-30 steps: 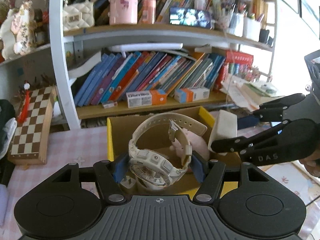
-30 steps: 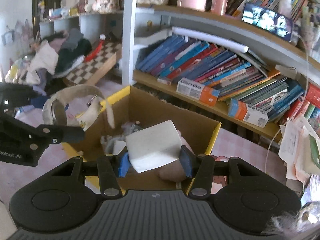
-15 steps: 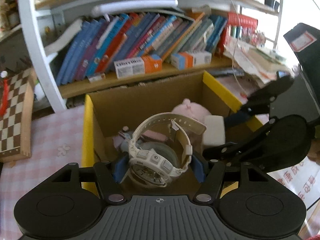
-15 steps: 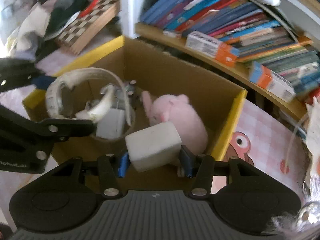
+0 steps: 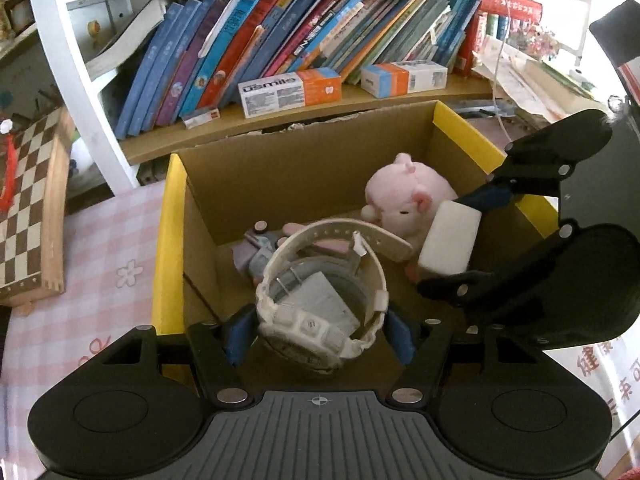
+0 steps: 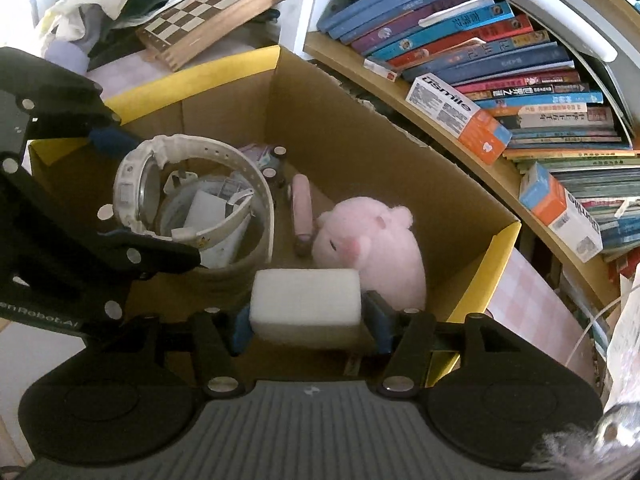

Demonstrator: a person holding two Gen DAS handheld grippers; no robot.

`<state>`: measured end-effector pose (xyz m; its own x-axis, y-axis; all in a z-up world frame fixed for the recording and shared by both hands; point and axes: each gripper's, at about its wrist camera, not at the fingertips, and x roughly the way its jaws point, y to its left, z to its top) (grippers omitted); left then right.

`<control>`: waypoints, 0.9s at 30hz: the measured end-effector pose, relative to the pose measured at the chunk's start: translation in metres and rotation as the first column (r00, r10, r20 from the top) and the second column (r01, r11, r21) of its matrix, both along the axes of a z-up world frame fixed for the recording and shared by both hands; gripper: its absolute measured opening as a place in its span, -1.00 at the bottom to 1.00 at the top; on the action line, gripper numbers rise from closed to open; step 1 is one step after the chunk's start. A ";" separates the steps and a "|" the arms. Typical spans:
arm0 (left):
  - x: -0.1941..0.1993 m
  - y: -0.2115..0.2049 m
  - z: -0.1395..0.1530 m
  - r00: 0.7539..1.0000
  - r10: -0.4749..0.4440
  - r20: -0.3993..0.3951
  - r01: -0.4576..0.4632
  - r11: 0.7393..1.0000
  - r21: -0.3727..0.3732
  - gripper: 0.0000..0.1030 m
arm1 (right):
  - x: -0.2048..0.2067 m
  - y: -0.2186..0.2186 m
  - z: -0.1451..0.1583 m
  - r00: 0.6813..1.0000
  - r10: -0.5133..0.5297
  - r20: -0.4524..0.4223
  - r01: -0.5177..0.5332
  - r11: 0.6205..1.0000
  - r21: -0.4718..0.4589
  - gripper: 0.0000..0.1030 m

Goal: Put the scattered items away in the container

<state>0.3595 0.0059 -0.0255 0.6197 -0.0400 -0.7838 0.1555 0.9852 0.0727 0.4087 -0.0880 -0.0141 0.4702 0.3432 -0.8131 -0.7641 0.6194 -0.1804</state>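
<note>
An open cardboard box with yellow flaps (image 5: pixel 172 216) (image 6: pixel 472 280) stands in front of the bookshelf. My left gripper (image 5: pixel 318 334) is shut on a white wristwatch (image 5: pixel 308 328) (image 6: pixel 132 184) and holds it inside the box, above a round tub (image 6: pixel 224 264) with papers. My right gripper (image 6: pixel 306 322) is shut on a white foam block (image 6: pixel 306 304) (image 5: pixel 450 240) and holds it inside the box, beside a pink plush pig (image 6: pixel 368 244) (image 5: pixel 408 192). A pink tube (image 6: pixel 301 208) and a small toy (image 5: pixel 256 248) lie on the box floor.
A bookshelf (image 5: pixel 304 128) with leaning books and toothpaste boxes (image 5: pixel 290 88) stands right behind the box. A folded chessboard (image 5: pixel 28 208) (image 6: pixel 208 20) lies on the pink checked tablecloth (image 5: pixel 100 280) left of the box. Clothes (image 6: pixel 104 4) are piled beyond it.
Both grippers have moved forward and down into the box with their loads. The watch now hangs over the tub and the foam block is next to the pig.
</note>
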 end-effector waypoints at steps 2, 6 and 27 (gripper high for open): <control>-0.002 0.000 0.001 1.000 0.017 0.013 -0.017 1.000 0.005 0.38 | 0.001 -0.001 0.001 1.000 0.000 0.004 0.000 1.000 0.010 0.13; -0.011 -0.001 0.011 0.996 0.052 0.072 -0.053 0.998 0.017 0.47 | 0.002 -0.007 0.004 1.000 -0.021 0.010 0.021 0.998 0.065 0.29; -0.101 -0.024 0.092 0.928 0.041 0.371 -0.038 0.999 -0.015 0.86 | -0.068 -0.054 0.077 0.988 -0.149 0.049 0.127 0.942 0.311 0.67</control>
<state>0.2588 -0.0183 0.0667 0.8675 -0.0140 -0.4972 0.0794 0.9907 0.1106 0.3405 -0.1418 0.0630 0.5835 0.4975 -0.6419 -0.6591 0.7519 -0.0164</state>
